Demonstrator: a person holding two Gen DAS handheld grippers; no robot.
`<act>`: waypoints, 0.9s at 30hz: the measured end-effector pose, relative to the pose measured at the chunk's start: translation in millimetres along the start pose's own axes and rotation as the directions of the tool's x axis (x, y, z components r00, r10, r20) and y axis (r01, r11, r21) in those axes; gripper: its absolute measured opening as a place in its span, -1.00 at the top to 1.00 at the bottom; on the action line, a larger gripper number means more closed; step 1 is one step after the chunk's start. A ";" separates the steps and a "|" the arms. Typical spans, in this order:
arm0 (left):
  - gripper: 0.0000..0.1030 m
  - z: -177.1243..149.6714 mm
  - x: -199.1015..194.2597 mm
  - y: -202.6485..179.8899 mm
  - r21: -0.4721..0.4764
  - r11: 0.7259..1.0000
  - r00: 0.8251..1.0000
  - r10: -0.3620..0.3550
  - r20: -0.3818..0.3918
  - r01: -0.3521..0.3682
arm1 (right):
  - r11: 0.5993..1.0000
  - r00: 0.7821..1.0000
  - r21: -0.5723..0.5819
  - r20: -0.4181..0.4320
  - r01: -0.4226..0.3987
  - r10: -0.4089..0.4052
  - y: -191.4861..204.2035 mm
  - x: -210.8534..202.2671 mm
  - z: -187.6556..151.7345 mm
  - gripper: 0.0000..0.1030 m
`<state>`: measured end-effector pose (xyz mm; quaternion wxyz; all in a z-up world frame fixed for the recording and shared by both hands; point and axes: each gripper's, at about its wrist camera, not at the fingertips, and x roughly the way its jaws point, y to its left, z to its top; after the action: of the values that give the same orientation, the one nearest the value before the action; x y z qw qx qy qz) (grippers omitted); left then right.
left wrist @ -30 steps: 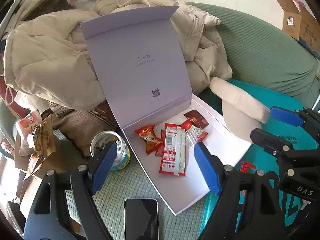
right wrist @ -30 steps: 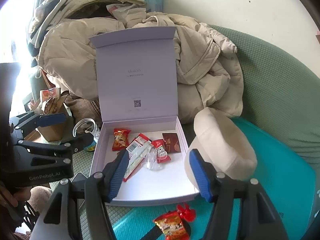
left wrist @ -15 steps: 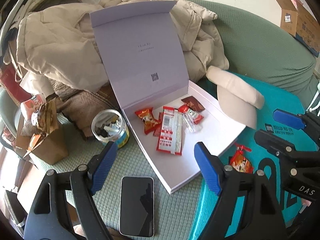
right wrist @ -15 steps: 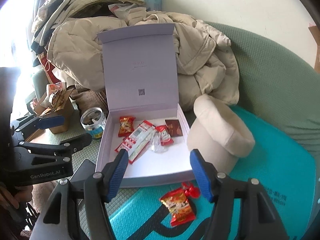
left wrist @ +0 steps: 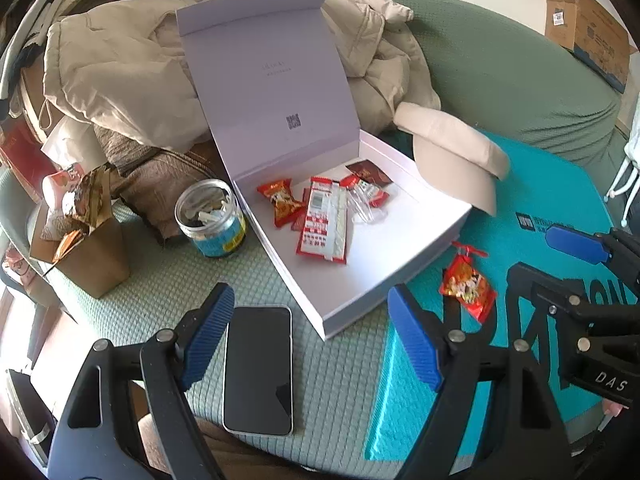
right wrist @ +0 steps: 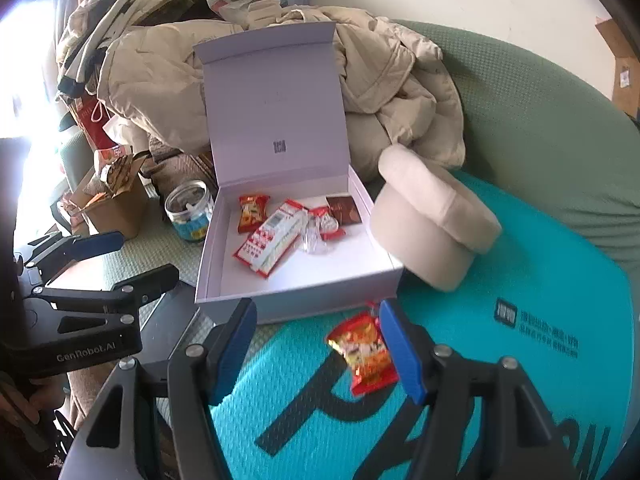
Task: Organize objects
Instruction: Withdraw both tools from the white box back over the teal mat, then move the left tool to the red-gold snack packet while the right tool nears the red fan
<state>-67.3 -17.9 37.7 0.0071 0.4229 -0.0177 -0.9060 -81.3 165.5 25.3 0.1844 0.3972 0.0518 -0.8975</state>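
An open white box (left wrist: 432, 236) (right wrist: 304, 296) with its lid up holds several red snack packets (left wrist: 322, 224) (right wrist: 268, 242) and a brown sachet (right wrist: 343, 210). One red snack packet (left wrist: 466, 286) (right wrist: 366, 350) lies outside on the teal mat, just in front of the box. My left gripper (left wrist: 310, 338) is open and empty over a black phone (left wrist: 258, 368). My right gripper (right wrist: 318, 350) is open and empty, with the loose packet near its right fingertip. It also shows at the right of the left wrist view (left wrist: 552, 256).
A beige cap (left wrist: 452, 152) (right wrist: 432, 216) sits right of the box. A jar (left wrist: 210, 218) (right wrist: 190, 212) and a brown carton (left wrist: 80, 248) (right wrist: 116, 204) stand left of it. A heap of beige jackets (right wrist: 160, 72) lies behind. A green sofa back (right wrist: 540, 120) curves at the right.
Both grippers have pulled back from the box. The phone and the loose red packet on the mat have come fully into view. Both stay open.
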 end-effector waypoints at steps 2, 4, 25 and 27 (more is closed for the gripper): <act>-0.53 -5.5 -3.0 -2.9 0.004 1.000 1.000 -0.010 0.000 0.010 | 1.000 1.000 0.005 -0.005 0.004 -0.004 0.7 -3.6 -7.1 -0.26; -0.53 -11.5 -6.0 -7.0 0.011 1.000 1.000 -0.017 0.002 0.017 | 1.000 1.000 0.012 -0.010 0.007 -0.007 1.4 -7.2 -14.3 -0.26; -0.53 -54.8 0.5 -44.1 0.036 0.995 0.995 -0.095 -0.039 0.096 | 0.998 0.997 0.051 -0.071 0.035 -0.031 -9.3 -22.6 -74.4 -0.26; -0.53 -57.0 4.5 -47.2 0.039 0.995 0.994 -0.095 -0.051 0.097 | 0.998 0.996 0.059 -0.081 0.034 -0.029 -12.0 -20.1 -79.5 -0.26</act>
<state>-26.3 27.6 -4.1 -0.0448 0.4454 -0.0159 -0.8941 -18.2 201.6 -14.6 0.1561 0.4374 0.0385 -0.8848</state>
